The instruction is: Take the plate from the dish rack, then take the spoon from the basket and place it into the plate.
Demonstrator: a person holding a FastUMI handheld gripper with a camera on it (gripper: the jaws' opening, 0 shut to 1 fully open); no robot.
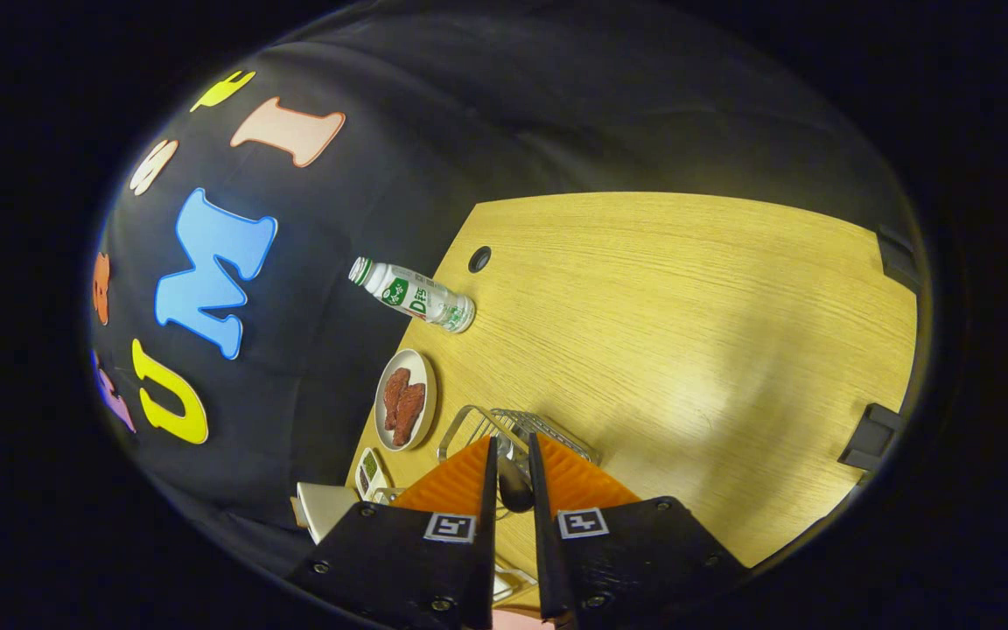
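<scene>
Wire basket (517,429) lies just ahead: your gripper (513,472), nearly closed, seems to pinch the spoon (514,490), so lift it straight

Wire basket (517,429) on table (688,332), just ahead of fingers; dark spoon (514,490) between them. Beyond basket: plate of meat (406,400) at table edge, then bottle (412,295), near a hole (479,259).

Staged recording booth, not a real kitchen: black cloth wall (399,114) behind a pale wooden tabletop (688,306) set with a wire basket (513,429), bottle (412,295), plate of food (406,400).
</scene>
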